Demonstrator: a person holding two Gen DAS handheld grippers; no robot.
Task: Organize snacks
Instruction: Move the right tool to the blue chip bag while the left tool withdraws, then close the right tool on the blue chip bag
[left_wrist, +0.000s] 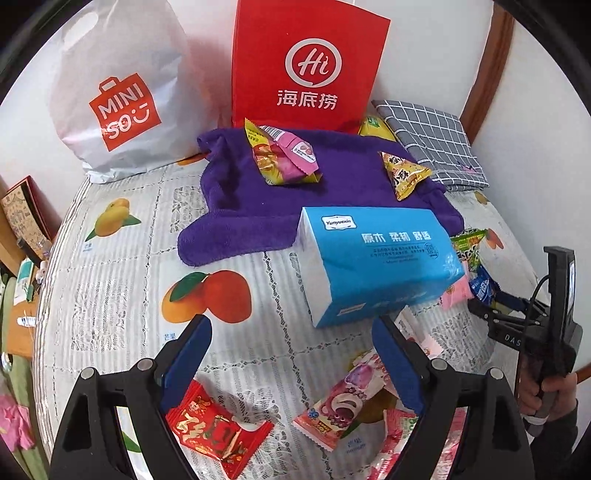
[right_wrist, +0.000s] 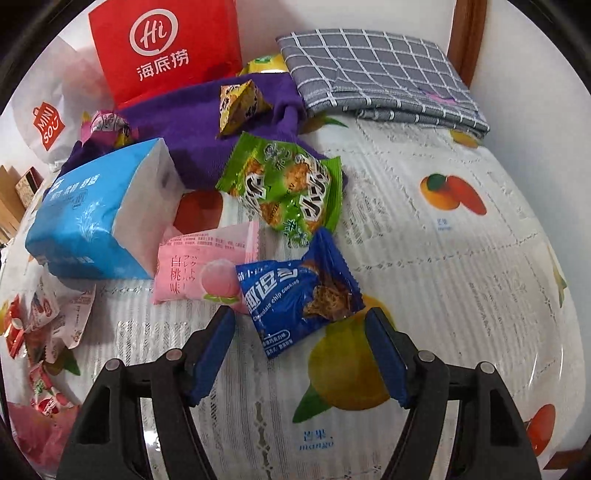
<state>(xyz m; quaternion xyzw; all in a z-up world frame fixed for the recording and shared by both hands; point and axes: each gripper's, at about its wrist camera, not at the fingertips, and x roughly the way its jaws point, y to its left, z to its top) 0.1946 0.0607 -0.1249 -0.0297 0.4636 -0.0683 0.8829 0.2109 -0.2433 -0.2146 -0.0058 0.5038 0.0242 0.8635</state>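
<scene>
My right gripper (right_wrist: 299, 321) stands open low over the table, its blue pads either side of a blue chocolate-chip cookie packet (right_wrist: 299, 299) without touching it. A pink peach packet (right_wrist: 199, 269) and a green biscuit packet (right_wrist: 288, 188) lie just beyond. My left gripper (left_wrist: 291, 325) is open over bare cloth, with nothing between its fingers. Near it lie a red packet (left_wrist: 214, 432) and a pink strawberry packet (left_wrist: 343, 402). The right gripper (left_wrist: 491, 306) shows at that view's right edge, held by a hand (left_wrist: 546, 398).
A blue tissue pack (left_wrist: 376, 262) lies mid-table on the edge of a purple towel (left_wrist: 295, 192) that carries yellow-pink packets (left_wrist: 284, 155) and a triangular yellow packet (left_wrist: 402, 173). Behind stand a red paper bag (left_wrist: 306, 62), a white Miniso bag (left_wrist: 118, 92) and a folded grey checked cloth (left_wrist: 432, 144).
</scene>
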